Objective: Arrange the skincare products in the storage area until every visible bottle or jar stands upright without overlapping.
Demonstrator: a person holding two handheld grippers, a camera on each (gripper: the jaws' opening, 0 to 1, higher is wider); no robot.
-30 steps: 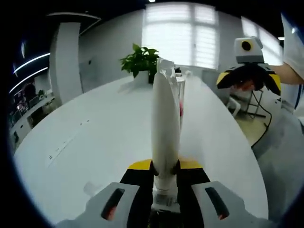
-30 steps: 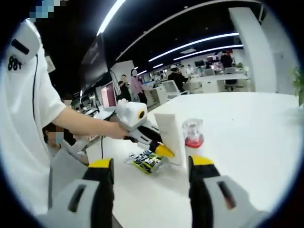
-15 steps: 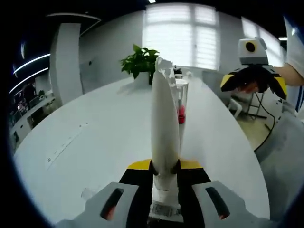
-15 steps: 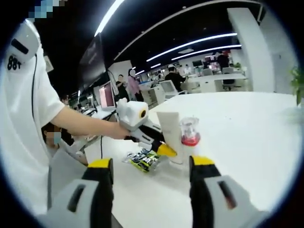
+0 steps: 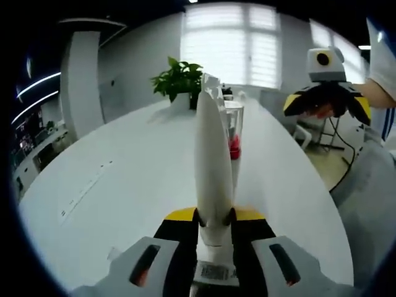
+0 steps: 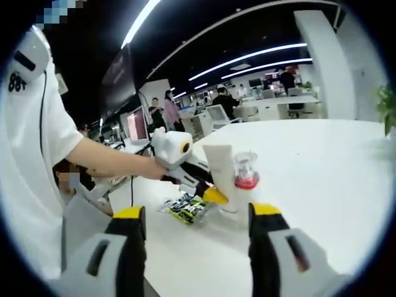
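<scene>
Right gripper view had the left tool point(image 6: 213, 193) clamped on one white tube point(image 6: 221, 176), upright on the white worktop point(image 6: 322, 167), beside one clear bottle with a red collar point(image 6: 245, 179) and one green sachet point(image 6: 185, 207). The right tool point(image 6: 195, 244) hung wide with nothing in it. Barely anything changed from a second earlier; the tube stayed gripped.

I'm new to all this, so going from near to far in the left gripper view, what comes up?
left gripper → white tube held in its jaws → clear bottle with a red band → potted plant → windows.
</scene>
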